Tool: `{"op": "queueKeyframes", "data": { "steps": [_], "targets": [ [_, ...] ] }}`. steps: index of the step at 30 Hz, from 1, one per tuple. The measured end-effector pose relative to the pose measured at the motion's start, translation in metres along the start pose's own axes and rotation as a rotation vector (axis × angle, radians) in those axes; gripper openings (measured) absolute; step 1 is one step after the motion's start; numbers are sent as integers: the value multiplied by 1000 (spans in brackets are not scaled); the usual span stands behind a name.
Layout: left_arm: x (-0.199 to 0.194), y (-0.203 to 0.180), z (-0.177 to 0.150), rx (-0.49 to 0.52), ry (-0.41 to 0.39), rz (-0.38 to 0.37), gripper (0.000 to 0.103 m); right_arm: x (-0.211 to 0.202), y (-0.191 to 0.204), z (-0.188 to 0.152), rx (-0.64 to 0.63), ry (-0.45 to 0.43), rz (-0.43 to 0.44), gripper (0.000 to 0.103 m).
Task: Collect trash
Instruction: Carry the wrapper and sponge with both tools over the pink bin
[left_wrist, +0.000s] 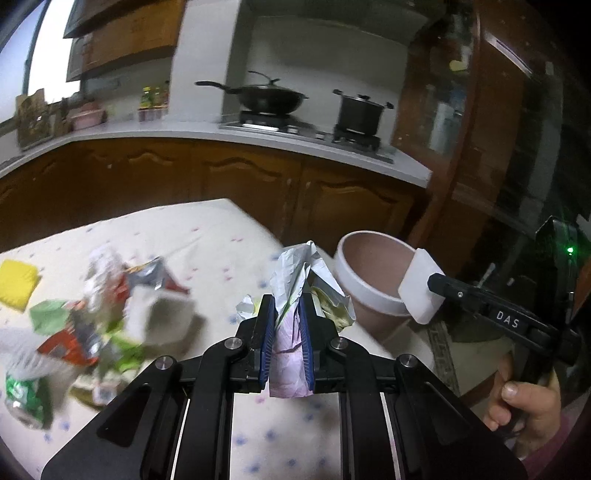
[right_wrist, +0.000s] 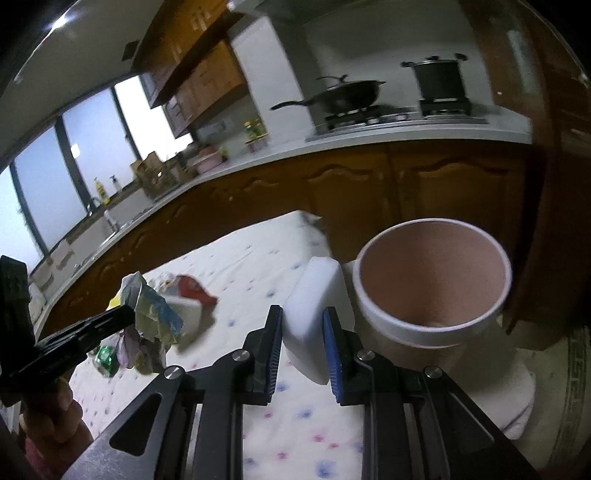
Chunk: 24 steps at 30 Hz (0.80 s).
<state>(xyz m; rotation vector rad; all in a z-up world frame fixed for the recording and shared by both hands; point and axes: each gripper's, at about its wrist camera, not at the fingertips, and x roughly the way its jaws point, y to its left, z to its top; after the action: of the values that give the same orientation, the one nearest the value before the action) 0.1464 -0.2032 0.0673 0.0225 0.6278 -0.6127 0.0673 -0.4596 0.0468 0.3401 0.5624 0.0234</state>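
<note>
My left gripper (left_wrist: 287, 314) is shut on a crumpled wrapper (left_wrist: 295, 280), silver, white and pale purple, held above the table near its right edge. My right gripper (right_wrist: 303, 325) is shut on a white foam box (right_wrist: 314, 314) and holds it just left of the bin; it also shows in the left wrist view (left_wrist: 421, 288). The trash bin (right_wrist: 432, 284) is a round white pail with a pinkish inside, beside the table's right edge; its visible inside looks bare. A pile of wrappers (left_wrist: 85, 317) lies on the table at the left.
The table wears a white flowered cloth (left_wrist: 207, 236). A yellow sponge (left_wrist: 16, 282) lies at its far left. Behind stand wooden kitchen cabinets (left_wrist: 221, 184), a stove with a wok (left_wrist: 266, 98) and a pot (left_wrist: 360, 112). A wooden door frame (left_wrist: 476, 129) rises at the right.
</note>
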Motion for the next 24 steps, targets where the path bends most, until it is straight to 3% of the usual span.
{"op": "queueKeyframes", "data": {
  "steps": [12, 24],
  "targets": [
    [59, -60, 43, 58, 15, -95, 12, -7, -61, 25, 72, -43, -78, 22],
    [138, -109, 66, 101, 101, -160, 12, 10, -103, 41, 129, -42, -107, 23]
  ]
}}
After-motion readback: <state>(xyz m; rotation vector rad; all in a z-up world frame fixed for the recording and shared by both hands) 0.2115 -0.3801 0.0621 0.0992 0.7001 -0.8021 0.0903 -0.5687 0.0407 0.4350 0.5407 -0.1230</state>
